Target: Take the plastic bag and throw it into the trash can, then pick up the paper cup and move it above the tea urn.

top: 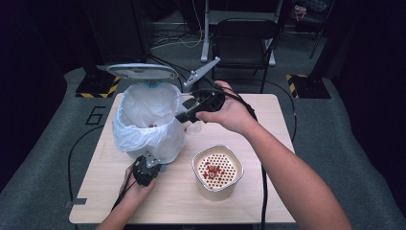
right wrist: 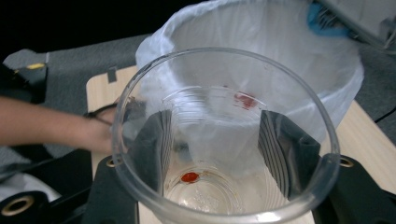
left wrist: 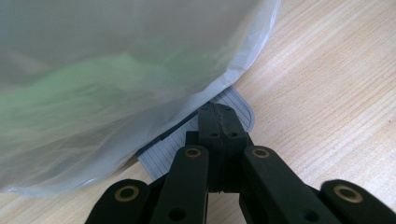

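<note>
**Cup held beside the bin mouth**

Beside the bin (top: 148,112), just right of its rim, my right gripper (top: 191,112) clasps the clear cup (right wrist: 224,140), mouth facing the bag-lined opening. My left gripper (left wrist: 219,123), jaws clenched together, presses the bin's pedal (left wrist: 233,105).

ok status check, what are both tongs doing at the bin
Left tongs shut, pressing the bin pedal. Right tongs shut on clear cup, tipped beside the bagged bin, lid up. Nothing in the way.
</note>
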